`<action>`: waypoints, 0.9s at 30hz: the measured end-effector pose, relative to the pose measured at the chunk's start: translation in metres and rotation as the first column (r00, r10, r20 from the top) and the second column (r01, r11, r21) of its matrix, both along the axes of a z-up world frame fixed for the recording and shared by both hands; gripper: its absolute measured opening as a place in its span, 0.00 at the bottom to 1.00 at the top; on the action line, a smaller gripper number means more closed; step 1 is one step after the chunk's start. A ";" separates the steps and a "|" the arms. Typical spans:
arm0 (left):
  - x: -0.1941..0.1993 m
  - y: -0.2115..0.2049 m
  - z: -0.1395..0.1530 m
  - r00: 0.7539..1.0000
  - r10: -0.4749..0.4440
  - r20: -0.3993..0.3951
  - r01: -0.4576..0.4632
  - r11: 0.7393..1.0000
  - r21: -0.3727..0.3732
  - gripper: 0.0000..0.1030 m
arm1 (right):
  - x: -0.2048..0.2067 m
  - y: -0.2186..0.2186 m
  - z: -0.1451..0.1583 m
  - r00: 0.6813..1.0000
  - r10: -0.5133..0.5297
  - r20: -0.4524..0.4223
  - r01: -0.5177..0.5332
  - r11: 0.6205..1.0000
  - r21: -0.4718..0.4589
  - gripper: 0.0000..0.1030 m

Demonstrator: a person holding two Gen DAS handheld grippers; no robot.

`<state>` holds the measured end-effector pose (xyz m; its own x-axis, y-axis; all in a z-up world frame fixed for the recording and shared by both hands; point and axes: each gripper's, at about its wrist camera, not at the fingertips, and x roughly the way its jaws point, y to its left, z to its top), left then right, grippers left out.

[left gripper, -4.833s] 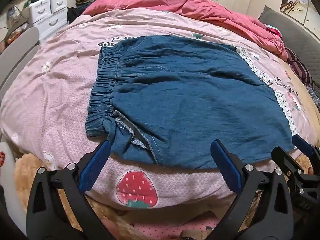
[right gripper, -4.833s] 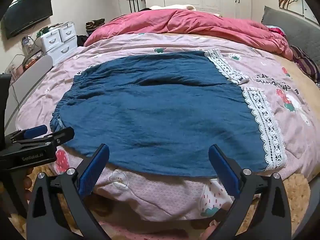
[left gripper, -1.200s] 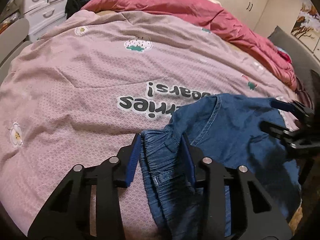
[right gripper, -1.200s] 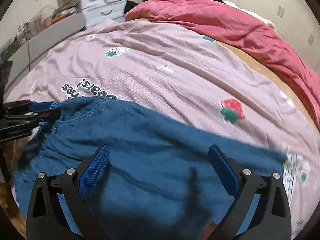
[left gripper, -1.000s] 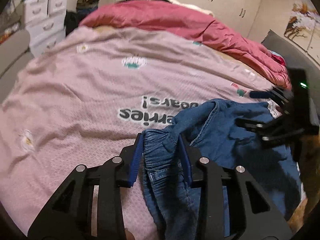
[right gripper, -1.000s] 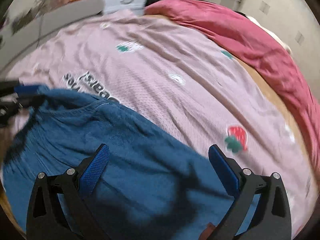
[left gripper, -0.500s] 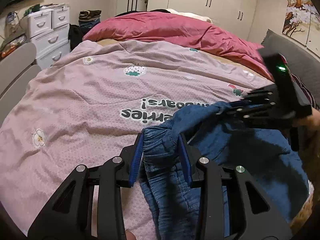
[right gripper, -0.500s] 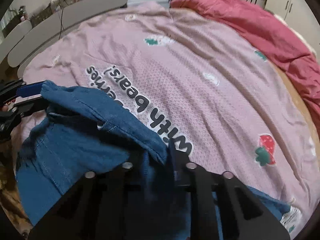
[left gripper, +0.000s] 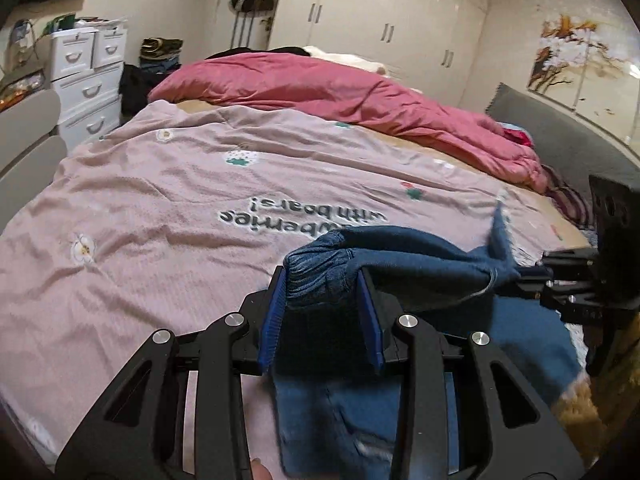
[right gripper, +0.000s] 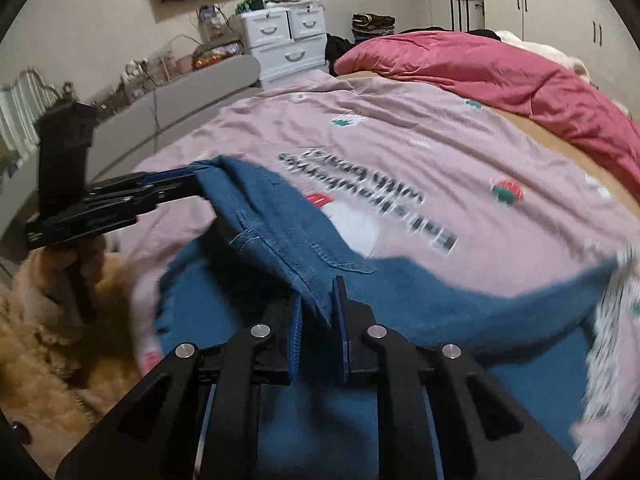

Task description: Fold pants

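A: Pants (left gripper: 420, 264) hang over the bed (left gripper: 160, 200), lifted. Left gripper (left gripper: 322, 308) has its jaws clenched on the waistband; right gripper (right gripper: 318, 312) pinches the edge.

B: So the fold is in hand. Next, I think, carry the edge across and lay it flat.

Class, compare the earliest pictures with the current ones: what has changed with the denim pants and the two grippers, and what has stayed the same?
The denim pants, first spread flat, now hang lifted off the pink duvet. The left gripper has clamped the elastic waistband; the right gripper, open a second ago, has shut on a seamed edge. Duvet and red quilt stayed put.
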<state>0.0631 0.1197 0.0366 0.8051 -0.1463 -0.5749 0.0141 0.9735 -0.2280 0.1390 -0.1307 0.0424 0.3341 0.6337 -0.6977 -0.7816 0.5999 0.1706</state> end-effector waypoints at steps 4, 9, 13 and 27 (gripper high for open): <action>-0.024 0.005 -0.002 0.999 -0.044 -0.010 0.043 0.997 -0.067 0.26 | -0.039 -0.010 -0.005 1.000 -0.015 -0.023 0.016 0.999 0.039 0.13; -0.044 0.005 -0.015 0.995 -0.062 -0.072 0.056 0.995 -0.088 0.26 | -0.072 -0.010 -0.021 0.996 -0.041 -0.081 0.046 0.998 0.052 0.13; -0.057 0.005 -0.023 0.992 -0.075 -0.098 0.062 0.990 -0.128 0.26 | -0.089 -0.013 -0.028 0.993 -0.066 -0.096 0.071 0.996 0.053 0.13; -0.067 0.007 -0.039 0.978 -0.093 -0.188 0.073 0.991 -0.110 0.26 | -0.112 0.002 -0.074 0.983 -0.029 -0.179 0.026 0.999 -0.020 0.16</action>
